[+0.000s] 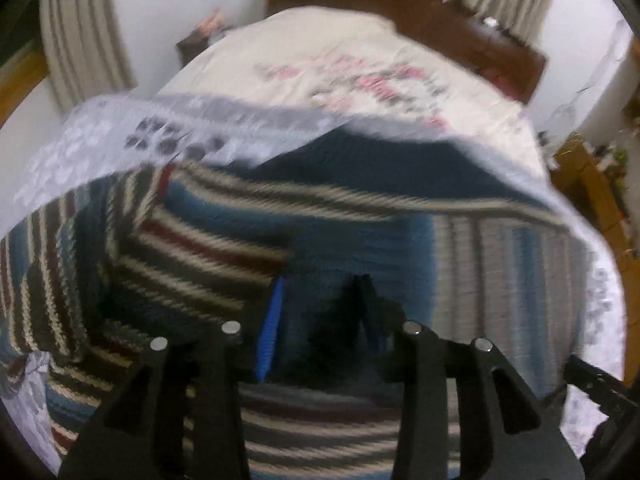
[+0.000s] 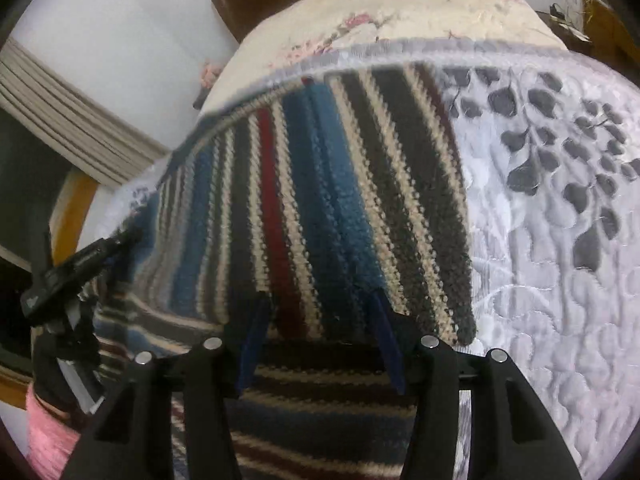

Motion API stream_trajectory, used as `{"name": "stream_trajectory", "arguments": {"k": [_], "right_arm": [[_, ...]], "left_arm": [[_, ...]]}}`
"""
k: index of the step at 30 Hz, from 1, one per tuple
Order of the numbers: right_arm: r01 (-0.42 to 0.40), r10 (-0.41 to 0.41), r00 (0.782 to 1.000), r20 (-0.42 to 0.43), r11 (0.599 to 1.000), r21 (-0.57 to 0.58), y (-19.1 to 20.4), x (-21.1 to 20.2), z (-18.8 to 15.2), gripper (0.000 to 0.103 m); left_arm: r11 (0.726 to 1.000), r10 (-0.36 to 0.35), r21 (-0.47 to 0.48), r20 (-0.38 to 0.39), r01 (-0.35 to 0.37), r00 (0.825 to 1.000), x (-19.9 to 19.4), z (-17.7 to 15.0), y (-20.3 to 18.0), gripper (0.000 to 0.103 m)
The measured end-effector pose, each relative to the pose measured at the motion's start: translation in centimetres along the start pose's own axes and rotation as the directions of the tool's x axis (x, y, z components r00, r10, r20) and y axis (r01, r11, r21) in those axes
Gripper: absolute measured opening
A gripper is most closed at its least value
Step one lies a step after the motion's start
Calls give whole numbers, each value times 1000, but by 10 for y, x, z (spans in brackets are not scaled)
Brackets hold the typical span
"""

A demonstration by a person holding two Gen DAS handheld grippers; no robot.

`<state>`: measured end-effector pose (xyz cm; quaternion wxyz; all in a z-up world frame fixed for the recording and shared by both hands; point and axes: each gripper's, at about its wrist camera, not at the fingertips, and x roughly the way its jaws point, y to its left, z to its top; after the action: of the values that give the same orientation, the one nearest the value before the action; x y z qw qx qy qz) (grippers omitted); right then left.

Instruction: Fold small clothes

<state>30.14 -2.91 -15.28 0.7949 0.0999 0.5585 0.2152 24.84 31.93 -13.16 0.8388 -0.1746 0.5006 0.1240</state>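
A striped knitted sweater (image 2: 340, 200) in blue, cream, black and dark red lies on a white quilt (image 2: 560, 280) with grey leaves. My right gripper (image 2: 320, 304) is open, fingers wide apart, with the tips at the near edge of a folded panel of the sweater. The tips themselves are hidden by the knit. In the blurred left wrist view the sweater (image 1: 224, 248) fills the lower frame. My left gripper (image 1: 320, 312) is open low over its blue part, with nothing between the fingers. The left gripper (image 2: 80, 264) also shows at the right view's left edge.
The quilt covers a bed with a cream floral cover (image 1: 340, 64) and a dark wooden headboard (image 1: 400, 0) behind it. Curtains (image 1: 80, 32) hang to the left. Wooden furniture (image 1: 592, 184) stands by the bed's right side. A pink sleeve (image 2: 48, 440) is at the lower left.
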Motion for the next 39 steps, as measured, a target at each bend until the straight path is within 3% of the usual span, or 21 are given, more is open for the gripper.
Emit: {"name": "stream_trajectory", "arguments": {"k": [4, 7, 10, 11, 14, 18, 20, 28, 33, 37, 39], "right_arm": [[1, 0, 1000, 13, 999, -33, 5, -10, -3, 54], [-39, 40, 998, 53, 999, -32, 15, -31, -1, 55], [-32, 36, 997, 66, 998, -61, 32, -39, 0, 57], [-15, 19, 998, 59, 997, -70, 38, -37, 1, 57], [14, -10, 999, 37, 996, -93, 49, -25, 1, 57], [64, -66, 997, -29, 994, -84, 47, 4, -2, 57], [70, -73, 997, -35, 994, -85, 40, 15, -6, 58], [89, -92, 995, -42, 993, -80, 46, 32, -2, 62], [21, -21, 1000, 3, 999, -45, 61, -5, -3, 63], [51, -49, 999, 23, 993, -108, 89, -22, -12, 63], [24, -22, 1000, 17, 991, -129, 103, -23, -21, 64]], "left_arm": [[992, 86, -91, 13, -84, 996, -7, 4, 43, 37], [990, 50, -132, 66, -41, 997, -36, 7, 52, 39], [996, -16, -81, 98, 24, 995, -59, 7, 29, 54], [996, -50, -67, 92, 57, 994, -62, 7, 20, 59], [992, -123, -2, 30, 123, 992, -54, 1, -12, 59], [993, -96, 59, -54, 100, 994, -21, -11, -37, 57], [994, -94, 46, -111, 100, 989, 1, -16, -32, 59], [990, -132, 32, -120, 137, 984, 14, -14, -20, 64], [985, -169, -29, -63, 168, 984, -32, -19, 11, 60], [988, -142, -62, -9, 141, 990, -77, -42, 57, 62], [988, -120, -102, 5, 119, 993, -94, -58, 86, 63]]}}
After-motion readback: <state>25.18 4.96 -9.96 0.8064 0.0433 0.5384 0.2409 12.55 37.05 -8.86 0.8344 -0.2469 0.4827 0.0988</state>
